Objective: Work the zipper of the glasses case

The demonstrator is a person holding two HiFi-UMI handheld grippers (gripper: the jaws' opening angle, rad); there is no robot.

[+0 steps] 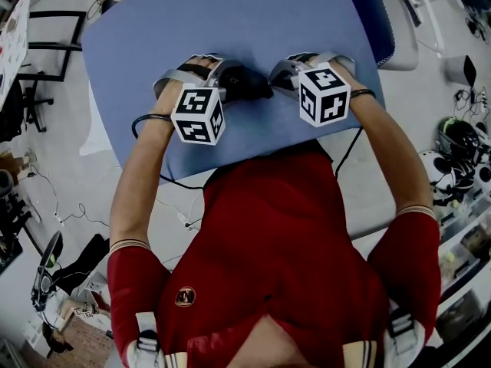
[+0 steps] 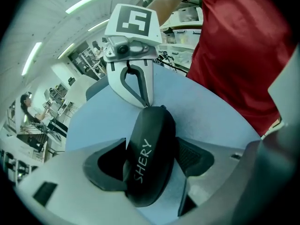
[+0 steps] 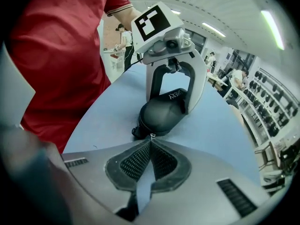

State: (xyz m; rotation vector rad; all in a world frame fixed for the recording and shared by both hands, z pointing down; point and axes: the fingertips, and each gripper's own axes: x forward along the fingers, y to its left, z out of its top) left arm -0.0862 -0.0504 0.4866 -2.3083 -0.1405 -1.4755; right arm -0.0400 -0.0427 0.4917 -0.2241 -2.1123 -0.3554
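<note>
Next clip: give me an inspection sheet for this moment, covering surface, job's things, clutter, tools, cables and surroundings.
Surface: blue-topped table.
Job's things: black oval zip-up glasses case with white lettering, lying on the table between both tools.
Clutter: nothing seen on the table.
Grippers: left tool open, jaws wide apart either side of the case; right tool shut, tips pinching what looks like the small silver zipper pull at the case's end.
Cables: thin black cable looping off the table's edge by the left wrist; second black cable beside the right forearm.
Surroundings: person in a red shirt; grey floor with scattered gear.
</note>
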